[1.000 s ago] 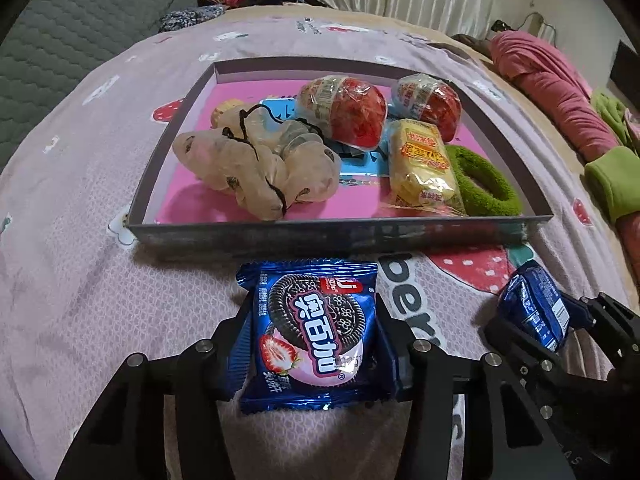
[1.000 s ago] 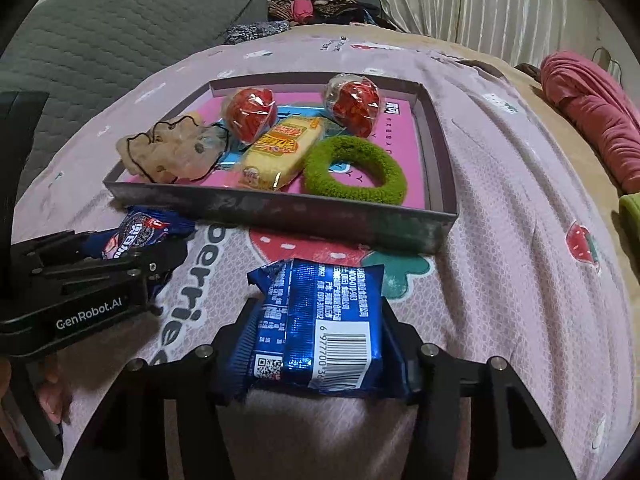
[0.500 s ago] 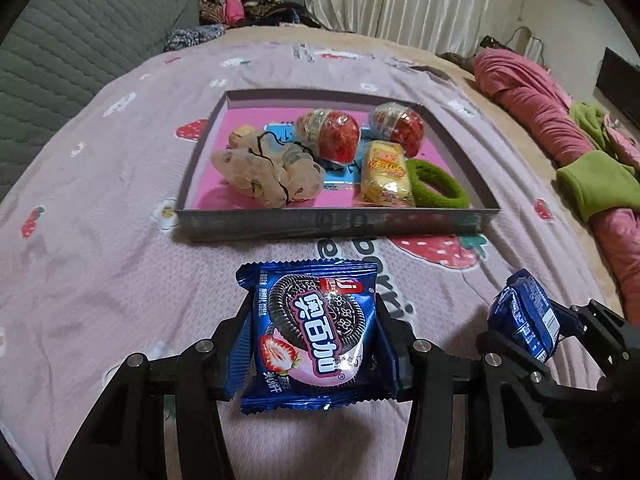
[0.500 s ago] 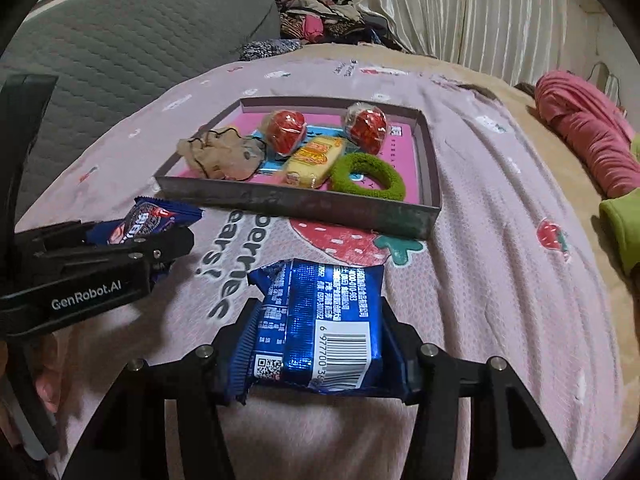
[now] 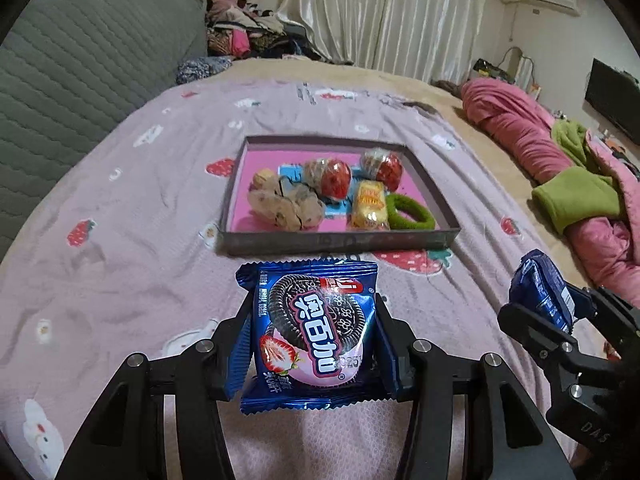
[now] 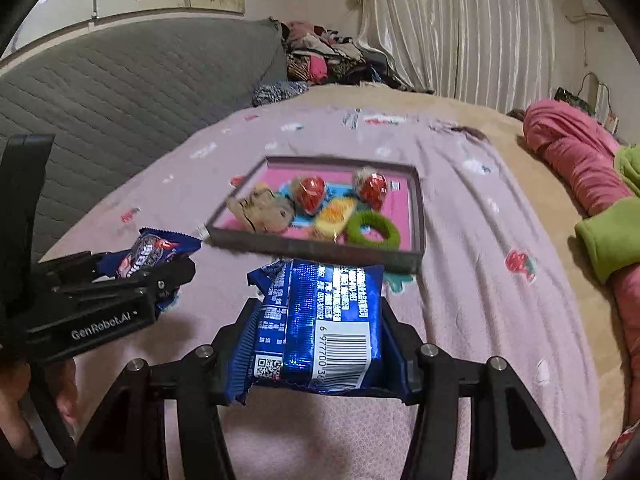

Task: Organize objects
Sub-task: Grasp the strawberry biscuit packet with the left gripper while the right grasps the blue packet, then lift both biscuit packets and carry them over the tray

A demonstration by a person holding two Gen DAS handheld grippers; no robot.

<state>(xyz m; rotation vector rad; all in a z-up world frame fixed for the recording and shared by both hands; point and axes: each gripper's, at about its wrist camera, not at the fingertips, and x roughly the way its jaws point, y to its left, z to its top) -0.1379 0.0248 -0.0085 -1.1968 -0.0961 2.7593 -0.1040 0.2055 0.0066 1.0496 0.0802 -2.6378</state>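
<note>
Short of the grey tray on the bed: left claw clamps strawberry cookie packet; right claw clamps barcode-side packet, digits "6 977700". "GenRobot.AI" on left claw.

Both claws are matte black plastic with angular, open-framed linkage arms. On the left claw round silver screw heads sit at the arm joints, two on each side. The right claw has the same build and the same silver screws. In the right wrist view, the left claw's side carries white "GenRobot.AI" lettering. Bare skin of the person's left hand shows below it.
</note>
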